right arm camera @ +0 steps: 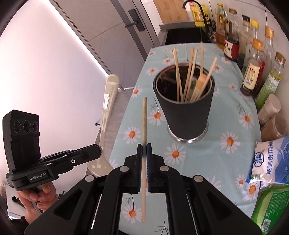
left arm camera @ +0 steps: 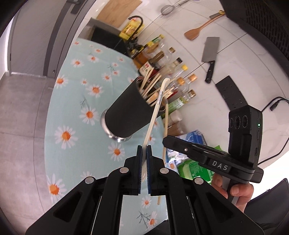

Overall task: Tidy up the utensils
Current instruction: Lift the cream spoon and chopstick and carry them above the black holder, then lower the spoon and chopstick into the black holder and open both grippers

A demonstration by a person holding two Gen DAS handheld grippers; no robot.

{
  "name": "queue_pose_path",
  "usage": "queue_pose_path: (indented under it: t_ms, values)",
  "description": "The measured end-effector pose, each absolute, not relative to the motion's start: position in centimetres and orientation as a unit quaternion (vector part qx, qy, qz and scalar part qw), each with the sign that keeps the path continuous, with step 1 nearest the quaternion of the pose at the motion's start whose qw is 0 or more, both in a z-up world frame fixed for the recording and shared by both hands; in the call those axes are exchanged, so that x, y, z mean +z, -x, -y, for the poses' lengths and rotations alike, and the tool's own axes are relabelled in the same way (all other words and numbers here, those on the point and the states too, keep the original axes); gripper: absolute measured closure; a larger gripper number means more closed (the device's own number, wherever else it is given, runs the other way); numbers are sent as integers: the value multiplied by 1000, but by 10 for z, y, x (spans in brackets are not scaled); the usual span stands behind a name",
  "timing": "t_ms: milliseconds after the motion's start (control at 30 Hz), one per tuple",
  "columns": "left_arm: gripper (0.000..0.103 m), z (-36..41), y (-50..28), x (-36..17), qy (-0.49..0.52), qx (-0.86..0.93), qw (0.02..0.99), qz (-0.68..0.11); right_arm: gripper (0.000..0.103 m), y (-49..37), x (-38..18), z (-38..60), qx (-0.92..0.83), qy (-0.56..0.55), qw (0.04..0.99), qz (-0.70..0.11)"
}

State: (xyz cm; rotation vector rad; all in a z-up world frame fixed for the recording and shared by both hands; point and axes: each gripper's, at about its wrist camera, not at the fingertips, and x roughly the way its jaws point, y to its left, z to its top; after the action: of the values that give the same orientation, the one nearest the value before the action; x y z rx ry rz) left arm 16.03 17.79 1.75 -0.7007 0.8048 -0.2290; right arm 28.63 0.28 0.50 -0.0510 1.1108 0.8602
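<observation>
The left gripper (left arm camera: 144,147) was clamped on a cream ladle (left arm camera: 156,108), its bowl largely hidden behind the jaws, handle angling up past the black utensil holder (left arm camera: 126,115). The right gripper (right arm camera: 144,145) pinched a chopstick (right arm camera: 144,115) mid-length, its long axis running away from the camera; the tip looked blurred.

This is a kitchen in a home. A bench with a blue daisy cloth (right arm camera: 233,126) holds a black cup (right arm camera: 184,110) full of chopsticks (right arm camera: 189,72). Bottles of sauce and oil (right arm camera: 252,76) stand in a row by the wall. A big knife (left arm camera: 209,54) and a wooden spatula (left arm camera: 195,31) hang on the white tile wall (left arm camera: 234,59). Next to the bench is a dark sink (right arm camera: 180,36) with a black tap (right arm camera: 198,10). A bag of salt (right arm camera: 269,160) lies near the edge.
</observation>
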Motion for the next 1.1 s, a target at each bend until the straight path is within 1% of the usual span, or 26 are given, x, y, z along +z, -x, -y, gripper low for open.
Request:
queue_pose_path:
  t_ms: [267, 400, 567, 767, 1100]
  values:
    - [100, -179, -175, 40, 324, -134, 868, -353, 97, -297, 30, 2, 404, 3, 787, -466]
    - [100, -179, -186, 52, 312, -145, 876, -337, 97, -306, 45, 7, 406, -11, 806, -431]
    - [100, -182, -205, 65, 311, -158, 884, -311, 97, -324, 59, 11, 401, -35, 818, -410]
    - [100, -184, -228, 74, 307, -170, 892, -284, 97, -346, 80, 21, 396, -80, 835, -374]
    - [100, -183, -264, 87, 305, -203, 894, -256, 97, -369, 107, 27, 383, -109, 864, -307]
